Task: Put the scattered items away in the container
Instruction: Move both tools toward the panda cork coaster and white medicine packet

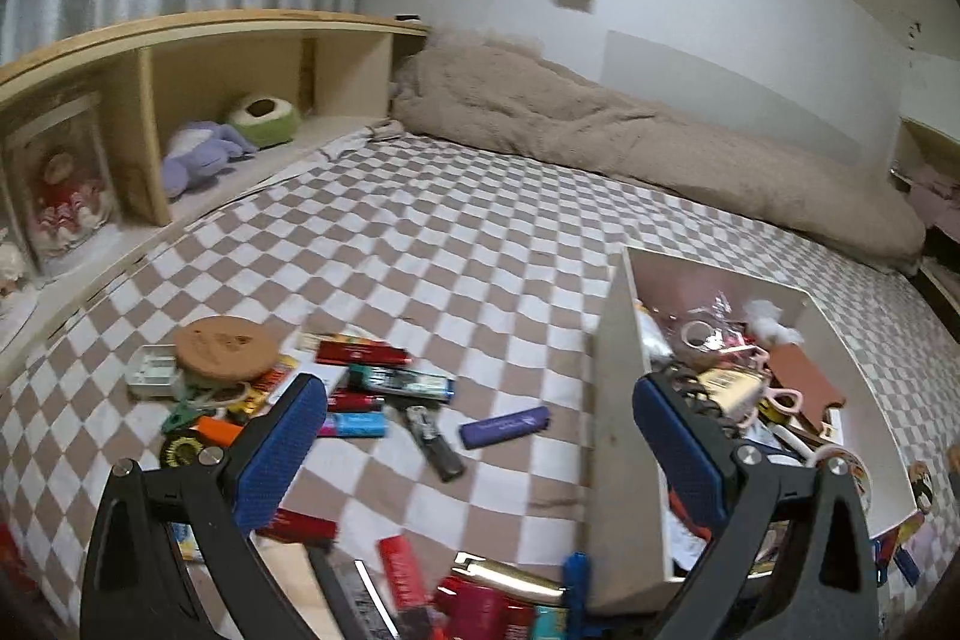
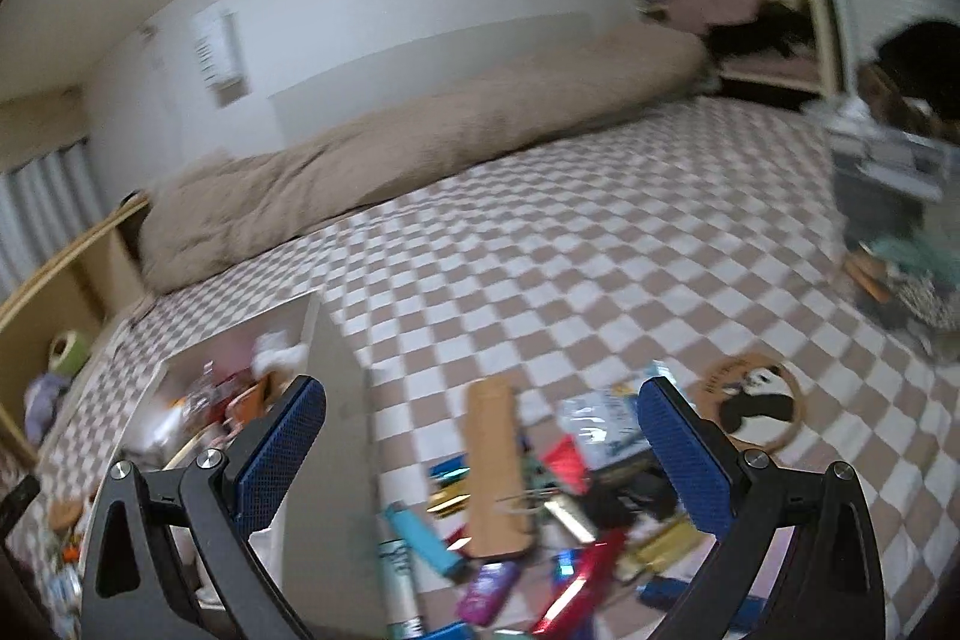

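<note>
- Checkered cloth covers the bed (image 1: 456, 232) where we work; both views show small items strewn on it beside a pale box (image 1: 612, 400).
- Our left claw (image 1: 480, 436) is spread wide and empty, one finger over the box, the other over a pile of lighters (image 1: 372, 388).
- Only the left view shows the purple lighter (image 1: 505, 427), lying flat and apart from the pile, its long axis running left-right and tilted slightly up to the right.
- That view also shows a cork disc (image 1: 227, 349) on a tin, and plush toys (image 1: 204, 151) in a shelf.
- Our right claw (image 2: 480, 448) is likewise spread and empty over a second, blurred heap.
- Only the right view shows a panda coaster (image 2: 757, 403) and a long wooden piece (image 2: 497, 466) pointing away from us.
</note>
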### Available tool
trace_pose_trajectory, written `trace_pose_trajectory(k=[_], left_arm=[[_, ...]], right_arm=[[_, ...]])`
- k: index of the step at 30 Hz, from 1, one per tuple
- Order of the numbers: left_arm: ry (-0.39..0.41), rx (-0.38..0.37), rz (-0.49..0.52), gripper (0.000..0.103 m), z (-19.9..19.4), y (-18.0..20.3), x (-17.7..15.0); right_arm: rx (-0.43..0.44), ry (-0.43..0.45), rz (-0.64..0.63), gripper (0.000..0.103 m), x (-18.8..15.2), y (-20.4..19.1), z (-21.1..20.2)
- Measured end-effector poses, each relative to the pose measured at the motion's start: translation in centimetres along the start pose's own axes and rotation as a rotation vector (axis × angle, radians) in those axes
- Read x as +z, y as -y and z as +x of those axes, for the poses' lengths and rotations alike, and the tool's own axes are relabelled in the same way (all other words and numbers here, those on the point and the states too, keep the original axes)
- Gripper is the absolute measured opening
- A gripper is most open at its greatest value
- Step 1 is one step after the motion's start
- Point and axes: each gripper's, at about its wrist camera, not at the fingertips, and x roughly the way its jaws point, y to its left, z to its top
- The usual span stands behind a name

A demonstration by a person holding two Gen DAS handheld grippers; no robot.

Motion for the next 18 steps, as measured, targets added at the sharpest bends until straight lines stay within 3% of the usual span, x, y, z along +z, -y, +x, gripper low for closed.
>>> trace_pose_trajectory(k=[8, 12, 18], left_arm=[[-0.001, 0.085, 0.011, 0.103, 0.2, -1.9, 0.0], [-0.012, 0.096, 0.019, 0.103, 0.4, -2.5, -0.3], [-0.031, 0.098, -0.012, 0.103, 0.5, -3.0, -0.2]], right_arm=[[-0.117, -0.048, 0.129, 0.103, -0.3, 5.7, 2.0], [-0.234, -0.056, 0.127, 0.103, -0.4, 8.3, 3.4], [-0.352, -0.084, 0.237, 0.103, -0.9, 12.4, 5.2]])
